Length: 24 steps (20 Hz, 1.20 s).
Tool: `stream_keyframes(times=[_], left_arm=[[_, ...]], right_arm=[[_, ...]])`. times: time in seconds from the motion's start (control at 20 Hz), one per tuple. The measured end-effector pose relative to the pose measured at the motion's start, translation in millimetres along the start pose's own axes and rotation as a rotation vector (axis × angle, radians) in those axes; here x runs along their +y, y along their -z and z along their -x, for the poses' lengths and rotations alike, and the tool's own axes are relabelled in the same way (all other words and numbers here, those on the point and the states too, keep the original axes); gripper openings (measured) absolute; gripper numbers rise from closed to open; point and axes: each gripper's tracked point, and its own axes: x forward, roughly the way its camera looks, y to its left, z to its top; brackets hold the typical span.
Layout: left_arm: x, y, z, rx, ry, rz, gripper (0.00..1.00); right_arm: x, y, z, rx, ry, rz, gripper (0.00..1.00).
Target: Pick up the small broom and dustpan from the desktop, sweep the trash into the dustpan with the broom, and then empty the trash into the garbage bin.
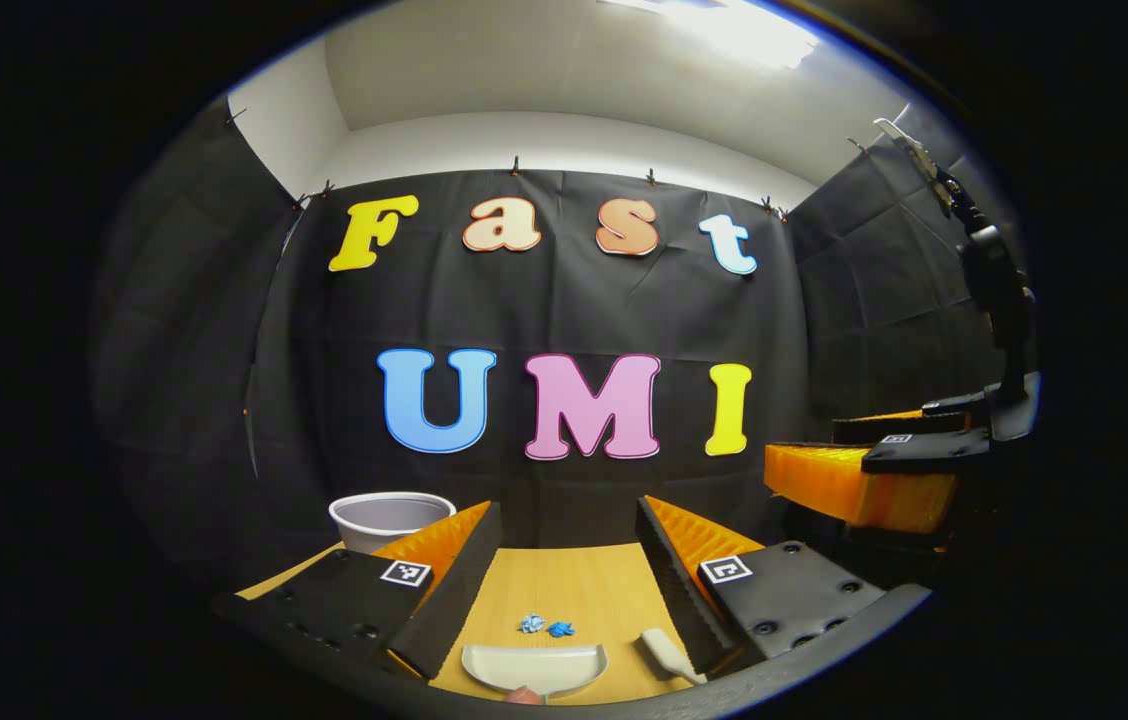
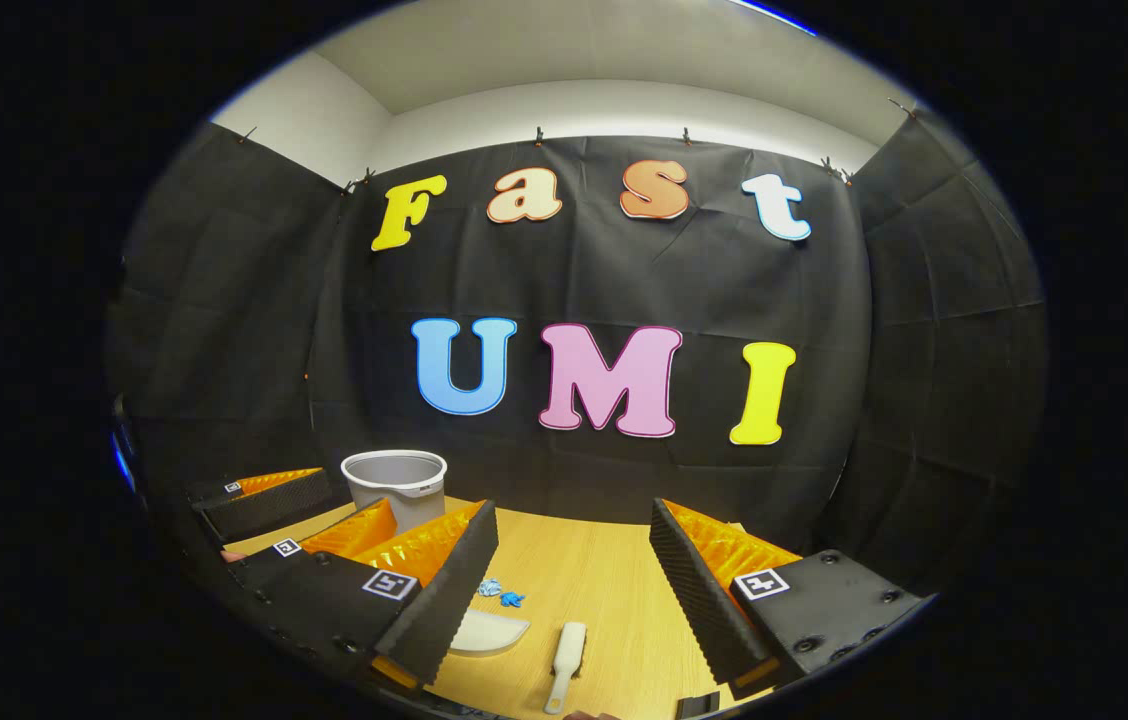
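Left gripper view: items on the desk

We list a dustpan (image 1: 534,668), a broom (image 1: 669,655) just right of it, and blue trash (image 1: 544,627) behind it. A bin (image 2: 395,482) stands at the back left. We hold the left gripper (image 1: 564,570) and right gripper (image 2: 574,575) wide apart, gripping nothing.

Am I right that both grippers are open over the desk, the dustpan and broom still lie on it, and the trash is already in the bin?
Not the trash: the left gripper view shows it on the desk, just beyond the dustpan. The rest holds.
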Motion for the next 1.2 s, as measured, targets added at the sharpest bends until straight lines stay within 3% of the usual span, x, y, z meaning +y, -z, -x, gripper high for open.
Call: stream_keyframes(times=[0.05,0.1,0.15,0.2,0.25,0.3,0.4,0.6,0.75,0.95,1.05,1.2], left_arm=[[5,3,-1,0.010,-0.011,-0.003,0.80],[11,7,-4,0.031,-0.030,-0.007,0.80],[18,15,-5,0.055,-0.053,-0.009,0.80],[23,20,-7,0.080,-0.067,-0.007,0.80],[23,29,-8,0.108,-0.079,-0.001,0.80],[26,35,-9,0.136,-0.093,0.003,0.80],[28,52,-11,0.200,-0.108,0.007,0.80],[17,90,-13,0.356,-0.080,0.048,0.80],[5,127,-10,0.505,-0.070,0.082,0.80],[-1,187,0,0.789,-0.089,0.096,0.80],[-2,217,22,1.002,-0.111,0.075,0.81],[3,253,41,1.207,-0.105,0.063,0.83]], right_arm=[[3,2,-3,0.006,-0.004,-0.002,0.91],[8,7,-8,0.025,-0.009,-0.011,0.99],[12,14,-12,0.045,-0.022,-0.030,0.92],[16,18,-15,0.063,-0.028,-0.046,0.91],[16,22,-21,0.081,-0.024,-0.055,0.91],[13,29,-25,0.100,-0.011,-0.058,0.99],[6,47,-34,0.156,0.012,-0.063,0.99],[-2,100,-52,0.321,0.034,-0.124,0.99],[-5,162,-61,0.506,0.042,-0.171,0.99],[3,248,-55,0.795,-0.002,-0.234,1.00],[0,281,-58,0.884,-0.018,-0.241,1.00],[2,326,-51,1.032,-0.040,-0.258,1.00]])
